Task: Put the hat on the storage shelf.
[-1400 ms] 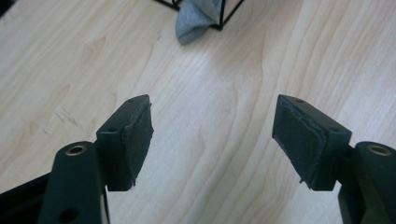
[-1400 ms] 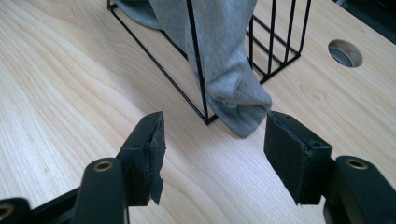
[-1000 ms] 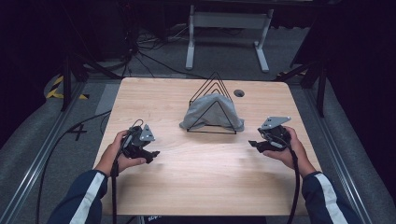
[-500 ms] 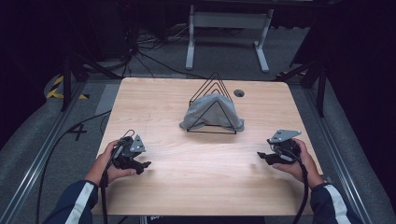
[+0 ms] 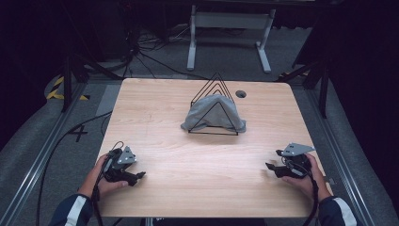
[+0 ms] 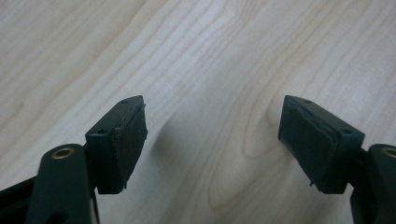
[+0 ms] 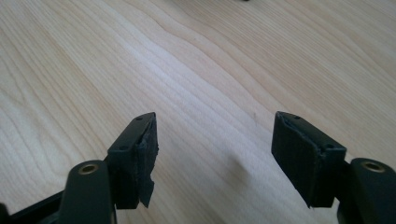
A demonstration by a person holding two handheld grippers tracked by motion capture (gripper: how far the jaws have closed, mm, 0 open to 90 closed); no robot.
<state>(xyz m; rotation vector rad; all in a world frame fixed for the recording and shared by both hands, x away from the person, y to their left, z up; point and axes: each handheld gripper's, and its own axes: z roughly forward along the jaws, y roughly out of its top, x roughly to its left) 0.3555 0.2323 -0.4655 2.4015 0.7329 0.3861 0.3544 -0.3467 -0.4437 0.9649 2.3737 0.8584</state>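
Two grippers empty, cloth draped on rack at mid-table

One grey cloth hung over black wire rack, mid-table toward far edge, well apart from both hands. Left gripper low at near-left of table, jaws just opening wide, nothing between pads. Right gripper low at near-right, jaws likewise just opening, empty. Recommended: hands set down clear of rack, jaws kept apart, cables kept off the cloth, rack left undisturbed.

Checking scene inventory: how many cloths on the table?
1: a grey cloth draped over the black wire rack at the table's far centre. Its folds could hide another.
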